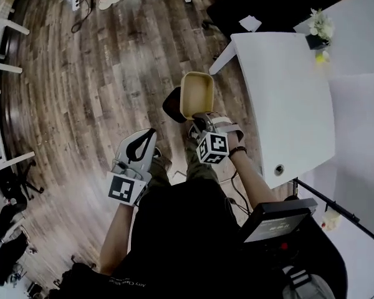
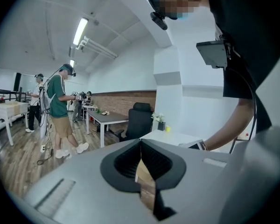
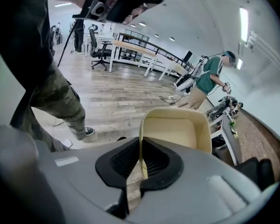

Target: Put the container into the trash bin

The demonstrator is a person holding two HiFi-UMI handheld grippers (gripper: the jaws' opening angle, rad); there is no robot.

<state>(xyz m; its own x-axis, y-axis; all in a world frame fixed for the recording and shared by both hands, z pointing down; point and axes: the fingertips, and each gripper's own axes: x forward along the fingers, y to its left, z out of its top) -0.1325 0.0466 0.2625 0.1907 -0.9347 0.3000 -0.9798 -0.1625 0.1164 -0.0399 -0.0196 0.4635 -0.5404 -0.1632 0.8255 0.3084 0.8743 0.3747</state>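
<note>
My right gripper is shut on the rim of a beige, square, open container. In the right gripper view the container stands on edge, and the gripper pinches its thin wall between the jaws. Beneath the container on the floor a dark round thing shows partly; it may be the trash bin's mouth. Lower left of the container, my left gripper hangs over the wooden floor, jaws together and holding nothing. In its own view the left gripper points level across the room.
A white table stands close on the right, with a small flower pot behind it. The person's legs and shoes are below the grippers. Other people and desks stand farther off, with a black chair.
</note>
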